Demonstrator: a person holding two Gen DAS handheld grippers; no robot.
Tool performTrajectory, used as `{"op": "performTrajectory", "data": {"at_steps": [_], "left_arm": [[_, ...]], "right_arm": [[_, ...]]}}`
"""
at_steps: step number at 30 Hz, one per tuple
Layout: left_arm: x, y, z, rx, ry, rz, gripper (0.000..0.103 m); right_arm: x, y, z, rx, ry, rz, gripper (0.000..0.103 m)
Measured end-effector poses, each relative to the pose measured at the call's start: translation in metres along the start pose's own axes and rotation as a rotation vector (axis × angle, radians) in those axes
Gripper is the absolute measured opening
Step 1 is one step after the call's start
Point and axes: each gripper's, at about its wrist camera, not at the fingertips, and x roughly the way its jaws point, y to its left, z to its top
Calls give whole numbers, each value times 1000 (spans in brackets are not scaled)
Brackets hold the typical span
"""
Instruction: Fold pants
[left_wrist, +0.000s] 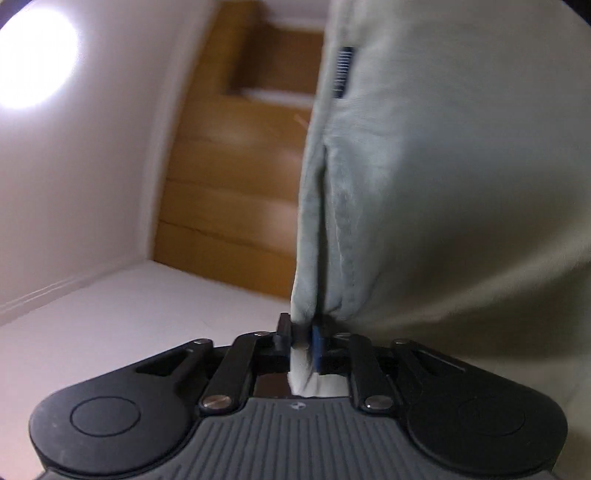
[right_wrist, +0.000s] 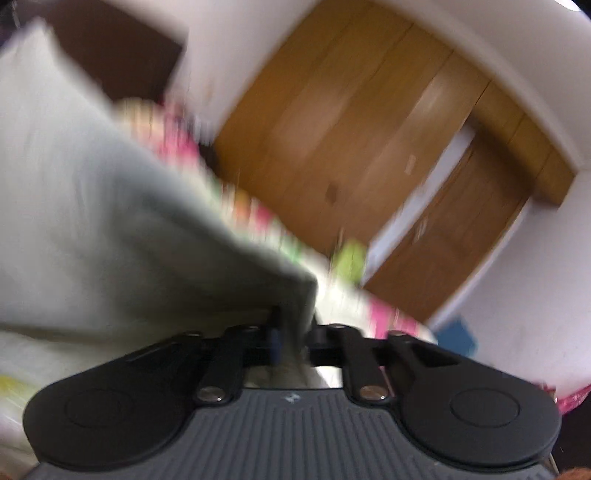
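Left wrist view. The left gripper (left_wrist: 301, 339) points toward a corner of the room. Its jaws stand narrow, with a fold of the pale grey-green pants (left_wrist: 424, 177) between them; the cloth fills the gap from the black finger on the left to the blue pad on the right, so the jaws pinch it. A white bit of cloth bunches behind the jaws, against the gripper body. From the grip the pants rise up the right half of the picture as a broad sheet, with a seam or slit running upward just above the jaws. A small dark ribbed tag (left_wrist: 344, 70) sits near the upper edge of the cloth. Beyond: a wooden wardrobe (left_wrist: 240, 177), white walls, and a bright round lamp (left_wrist: 31, 55) at upper left.

Right wrist view. Heavily blurred. The right gripper (right_wrist: 293, 332) has a corner of the same pants (right_wrist: 110, 229) between its jaws; the cloth runs away from the jaws to the upper left as a wide pale band. The jaws stand narrow around the cloth, but the blur hides whether the pads press on it. Under and behind the cloth lies a bedsheet (right_wrist: 266, 218) with pink, green and orange print. Farther back stand the wooden wardrobe doors (right_wrist: 351, 129) and a white wall (right_wrist: 517, 277). A blue patch (right_wrist: 458, 334) shows low on that wall; what it is cannot be told.
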Motion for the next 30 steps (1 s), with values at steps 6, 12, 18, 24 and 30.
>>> {"op": "performTrajectory", "data": {"at_steps": [6, 12, 18, 24, 30], "left_arm": [[74, -118, -32, 108, 157, -148, 44], [54, -100, -59, -4, 242, -159, 47], [-31, -50, -42, -165, 170, -191, 50], [-96, -56, 12, -252, 16, -328, 55], [-131, -72, 54, -267, -81, -464, 55]], "right_arm": [[54, 45, -56, 51, 131, 154, 37], [-58, 70, -122, 256, 138, 342, 57], [-54, 63, -188, 563, 312, 310, 61], [-22, 51, -226, 956, 363, 490, 23], [-9, 1, -212, 846, 336, 467, 4]]}}
